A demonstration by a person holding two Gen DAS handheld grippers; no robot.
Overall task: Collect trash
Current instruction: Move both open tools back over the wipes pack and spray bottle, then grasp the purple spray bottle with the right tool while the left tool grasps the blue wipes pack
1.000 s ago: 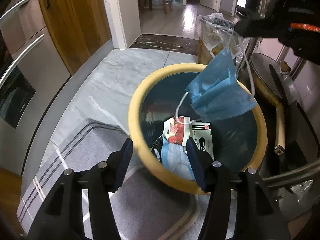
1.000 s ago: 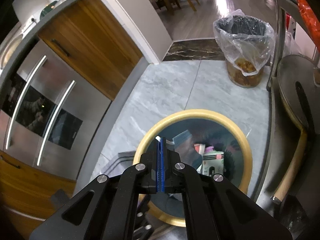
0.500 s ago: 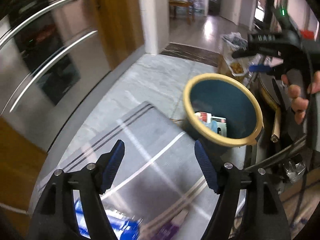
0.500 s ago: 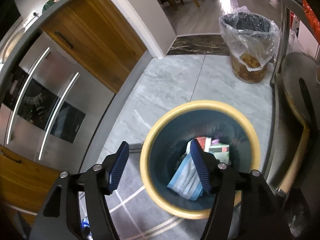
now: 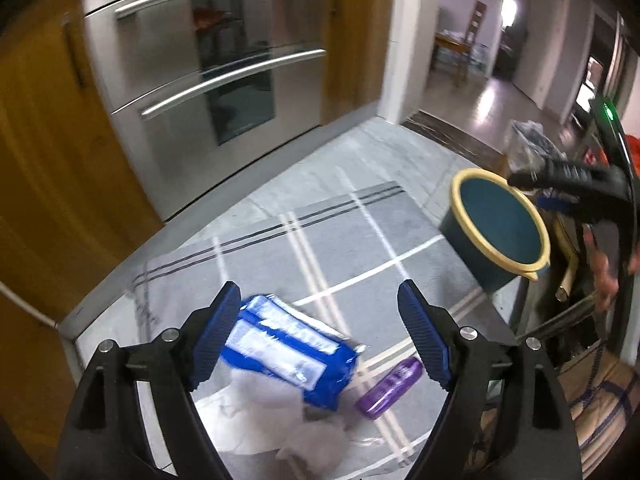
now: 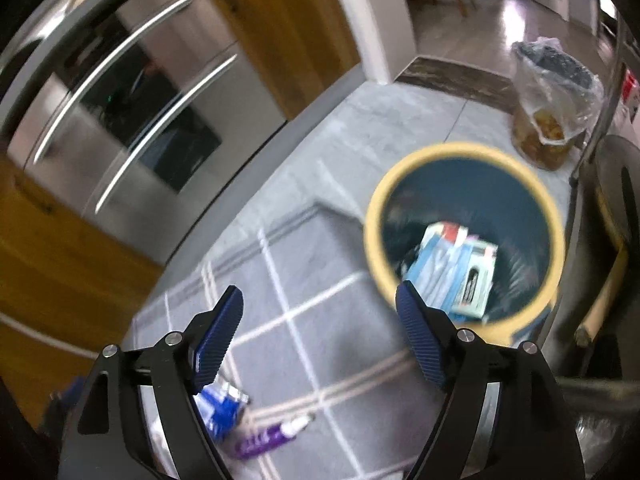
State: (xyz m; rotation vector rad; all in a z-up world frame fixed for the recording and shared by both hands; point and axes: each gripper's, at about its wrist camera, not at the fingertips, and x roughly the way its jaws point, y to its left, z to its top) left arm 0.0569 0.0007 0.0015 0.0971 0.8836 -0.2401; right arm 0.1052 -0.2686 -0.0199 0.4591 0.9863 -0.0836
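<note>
A dark blue bin with a yellow rim (image 5: 464, 196) (image 6: 376, 208) stands at the rug's far right corner. A blue face mask (image 6: 434, 266) and cartons lie inside it. My left gripper (image 5: 320, 328) is open and empty above a blue-and-white plastic pack (image 5: 288, 350), crumpled white tissue (image 5: 260, 420) and a purple tube (image 5: 390, 394) on the grey rug. My right gripper (image 6: 320, 332) is open and empty, raised beside the bin; it also shows in the left wrist view (image 5: 560, 188). The pack (image 6: 222, 406) and tube (image 6: 268, 438) lie below it.
A grey rug with white stripes (image 5: 320, 248) covers the tiled floor. A steel fridge (image 5: 208, 64) and wooden cabinets (image 5: 44, 168) stand on the left. A bin with a clear bag (image 6: 552, 100) stands further back. A rack with pans (image 6: 616, 208) is on the right.
My right gripper opened and dropped the blue mask into the bin. My left gripper swung away from the bin, back over the trash on the rug. Both views shifted left.
</note>
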